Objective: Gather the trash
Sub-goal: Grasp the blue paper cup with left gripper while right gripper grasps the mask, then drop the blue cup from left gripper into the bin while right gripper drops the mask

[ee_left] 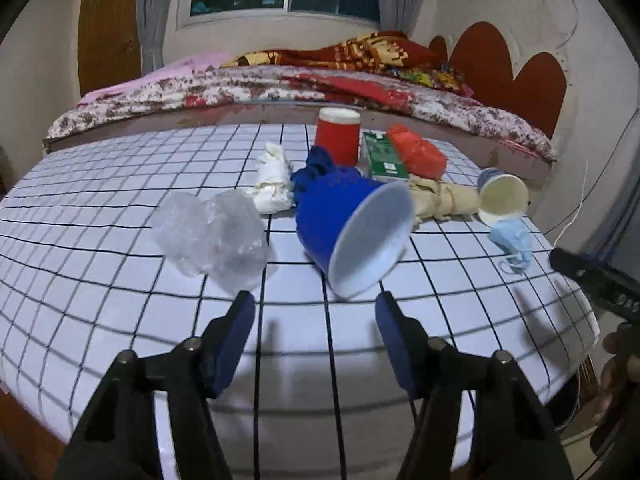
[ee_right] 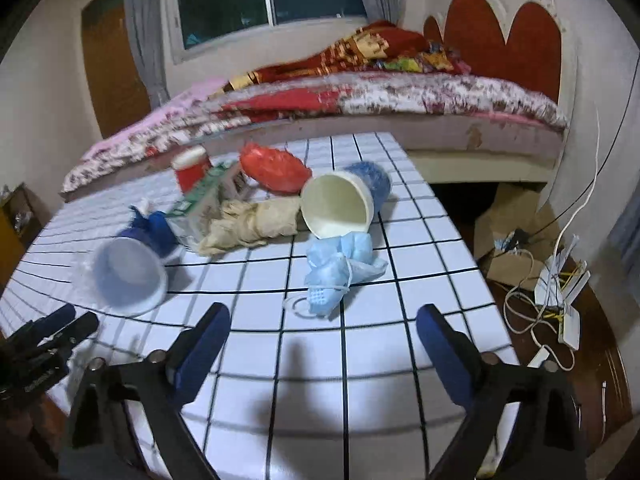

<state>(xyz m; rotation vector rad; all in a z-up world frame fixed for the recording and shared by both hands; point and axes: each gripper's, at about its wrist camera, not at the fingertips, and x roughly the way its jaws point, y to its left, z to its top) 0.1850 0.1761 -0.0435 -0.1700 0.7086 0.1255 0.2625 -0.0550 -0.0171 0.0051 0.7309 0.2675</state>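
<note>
Nine or so pieces of trash lie scattered on the bench (ee_left: pixel 100 280), which wears a white cloth with a black grid; from what I see, nothing has been collected yet. My left tongs (ee_left: pixel 316 312) stand apart and empty, just short of a tipped blue paper cup with a white inside (ee_left: pixel 352 232). My right tongs (ee_right: pixel 322 326) stand wider apart, also empty, just short of a crumpled pale blue face mask with white ear loops (ee_right: pixel 340 268).

Beside the blue cup sits a crinkled wad of clear plastic film (ee_left: pixel 212 232), glossy and shapeless. Behind it are a soft white crumpled tissue (ee_left: pixel 274 184) and a dark blue bunched cloth (ee_left: pixel 316 168). Further back stand an upright red cylindrical cup with a white rim (ee_left: pixel 337 136), a flat green carton (ee_left: pixel 384 156) and a wrinkled red plastic bag (ee_left: pixel 418 150). A twisted beige paper wad (ee_right: pixel 248 222) lies against a tipped cream-lined cup with a blue outside (ee_right: pixel 340 204).
</note>
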